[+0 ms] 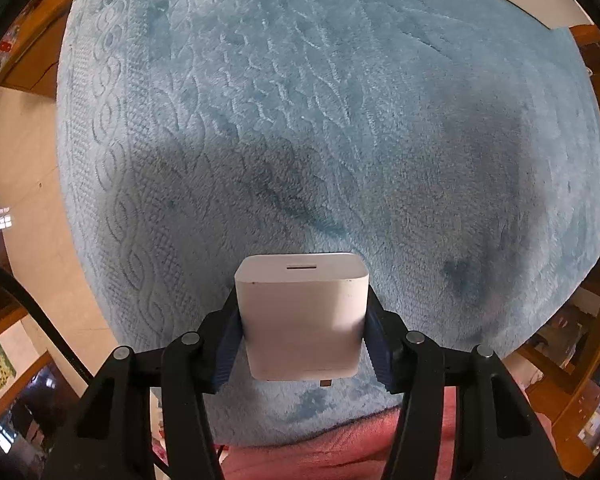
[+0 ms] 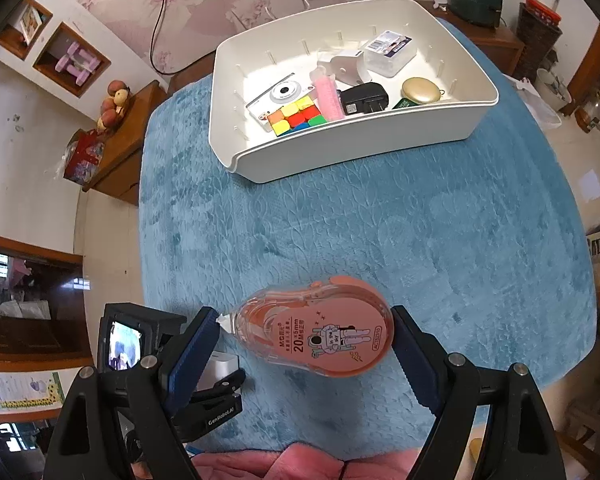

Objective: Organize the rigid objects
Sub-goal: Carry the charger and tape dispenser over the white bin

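Closest up, the left gripper (image 1: pixel 302 330) has its ribbed blue pads pressed on both sides of a white charger block (image 1: pixel 302 312). It's a smooth matte cube with rounded corners, a thin slot on its far face and a bit of metal prong poking out near the camera. It's held right over the blanket.

Then big to small: the fuzzy blue blanket (image 2: pixel 380 232) covers the whole table, plush with an embossed leafy, braided pattern. At its far end sits a white plastic bin (image 2: pixel 340 148), glossy, with rounded corners and little pegs along the walls. Inside it: a silver-white camera (image 2: pixel 278 96), a colourful puzzle cube (image 2: pixel 296 116), a black plug adapter (image 2: pixel 364 98), a pink bristly brush (image 2: pixel 326 94), a gold oval tin (image 2: pixel 420 90) and a clear lidded box (image 2: pixel 388 50).

The right gripper (image 2: pixel 306 338) clamps a correction tape dispenser (image 2: pixel 316 336). That's a translucent orange teardrop shell with an astronaut sticker, pinched tip to tail between the pads, above the near part of the blanket and well away from the bin.
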`<state>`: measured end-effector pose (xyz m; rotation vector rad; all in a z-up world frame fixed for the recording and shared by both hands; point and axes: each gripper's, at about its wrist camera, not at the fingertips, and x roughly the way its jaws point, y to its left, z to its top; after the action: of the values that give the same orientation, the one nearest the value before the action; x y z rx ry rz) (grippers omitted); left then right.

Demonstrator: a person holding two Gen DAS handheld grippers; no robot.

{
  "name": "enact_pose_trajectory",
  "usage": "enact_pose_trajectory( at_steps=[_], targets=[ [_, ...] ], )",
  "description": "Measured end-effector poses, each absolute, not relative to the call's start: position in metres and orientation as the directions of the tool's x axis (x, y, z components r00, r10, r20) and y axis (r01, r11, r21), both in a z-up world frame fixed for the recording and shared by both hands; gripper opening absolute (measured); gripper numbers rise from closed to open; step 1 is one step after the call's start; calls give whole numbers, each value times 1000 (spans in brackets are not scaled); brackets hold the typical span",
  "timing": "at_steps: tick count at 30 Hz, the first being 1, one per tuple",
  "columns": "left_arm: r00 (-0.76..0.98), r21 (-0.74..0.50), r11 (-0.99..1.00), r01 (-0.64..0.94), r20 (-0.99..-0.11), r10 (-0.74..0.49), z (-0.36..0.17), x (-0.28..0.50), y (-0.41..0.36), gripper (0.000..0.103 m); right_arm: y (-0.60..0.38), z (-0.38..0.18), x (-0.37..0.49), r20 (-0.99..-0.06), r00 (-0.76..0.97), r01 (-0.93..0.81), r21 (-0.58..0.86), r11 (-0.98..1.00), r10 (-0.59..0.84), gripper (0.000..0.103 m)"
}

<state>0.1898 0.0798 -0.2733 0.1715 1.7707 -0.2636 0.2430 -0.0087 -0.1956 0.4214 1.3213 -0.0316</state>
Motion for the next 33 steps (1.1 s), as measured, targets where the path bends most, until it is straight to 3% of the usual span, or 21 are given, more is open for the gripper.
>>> enact_pose_trajectory(
  at_steps=[14,33],
  targets=[
    [-199,-79,952,294,-980,-20,-226,191,43,58,-34,-169,259,-939,267,162,264,951,216,85],
    [12,-24,883,469,-999,-34,-116,217,-14,58,-104,-122,285,-899,379,77,264,961,217,85]
  ],
)
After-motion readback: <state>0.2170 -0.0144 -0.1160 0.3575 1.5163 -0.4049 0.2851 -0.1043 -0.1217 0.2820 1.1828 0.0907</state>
